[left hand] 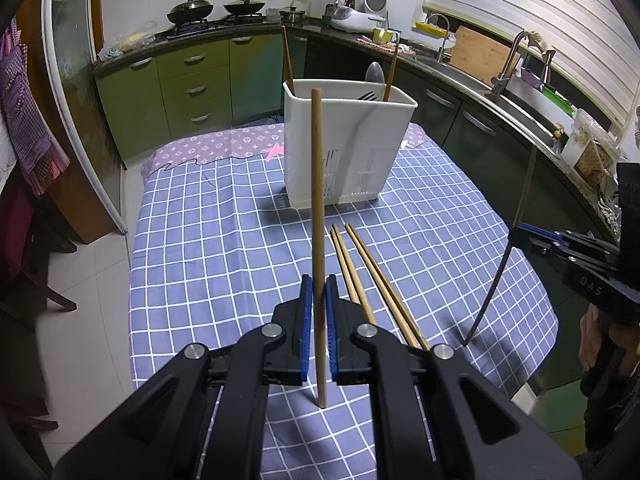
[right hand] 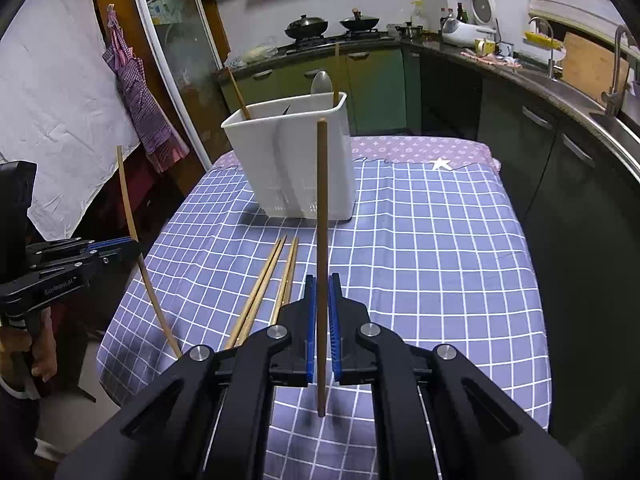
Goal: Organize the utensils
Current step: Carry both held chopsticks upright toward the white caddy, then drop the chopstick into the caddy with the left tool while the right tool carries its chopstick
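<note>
My left gripper (left hand: 319, 292) is shut on a wooden chopstick (left hand: 317, 200) held upright above the checked tablecloth. My right gripper (right hand: 322, 292) is shut on another upright chopstick (right hand: 321, 216). Each gripper shows in the other's view: the right one (left hand: 520, 236) at the table's right side, the left one (right hand: 132, 246) at its left side. Three chopsticks (left hand: 360, 276) lie on the cloth between them, also in the right wrist view (right hand: 268, 280). A white utensil holder (left hand: 344, 140) stands at the far part of the table with chopsticks, a spoon and a fork inside; it also shows in the right wrist view (right hand: 296, 152).
The table (left hand: 224, 240) carries a blue checked cloth over a purple one. Green kitchen cabinets (left hand: 192, 88) and a counter with woks run behind, a sink (left hand: 516, 108) to the right. A glass door (right hand: 168, 40) and a hanging apron (right hand: 140, 96) stand to the left.
</note>
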`<action>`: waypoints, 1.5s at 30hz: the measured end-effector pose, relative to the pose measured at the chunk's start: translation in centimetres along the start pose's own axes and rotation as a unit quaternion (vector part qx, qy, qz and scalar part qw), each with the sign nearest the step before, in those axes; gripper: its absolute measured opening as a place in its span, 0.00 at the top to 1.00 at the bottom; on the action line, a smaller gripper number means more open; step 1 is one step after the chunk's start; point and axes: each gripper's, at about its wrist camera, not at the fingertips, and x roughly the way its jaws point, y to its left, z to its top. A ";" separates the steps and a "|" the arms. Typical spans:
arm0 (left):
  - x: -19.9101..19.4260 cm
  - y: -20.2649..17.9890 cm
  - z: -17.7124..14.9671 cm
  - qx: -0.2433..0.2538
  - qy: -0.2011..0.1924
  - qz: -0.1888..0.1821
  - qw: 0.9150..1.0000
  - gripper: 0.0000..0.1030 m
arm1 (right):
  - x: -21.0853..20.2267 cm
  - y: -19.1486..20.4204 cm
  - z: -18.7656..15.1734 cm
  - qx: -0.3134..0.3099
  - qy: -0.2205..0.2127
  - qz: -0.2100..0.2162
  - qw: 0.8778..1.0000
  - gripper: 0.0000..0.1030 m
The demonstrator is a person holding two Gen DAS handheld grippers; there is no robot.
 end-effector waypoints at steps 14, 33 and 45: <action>-0.9 -0.3 0.3 0.005 -0.010 0.000 1.000 0.93 | 0.2 0.0 0.0 -0.003 0.004 0.009 1.000 0.93; -2.9 -1.5 3.7 0.016 -0.037 -0.008 0.999 0.93 | 0.4 -0.8 -0.2 -0.003 0.010 0.017 1.000 0.93; -7.3 -3.4 10.9 0.043 -0.083 -0.014 0.996 0.93 | 0.8 -1.3 -0.1 0.001 0.012 0.028 1.000 0.93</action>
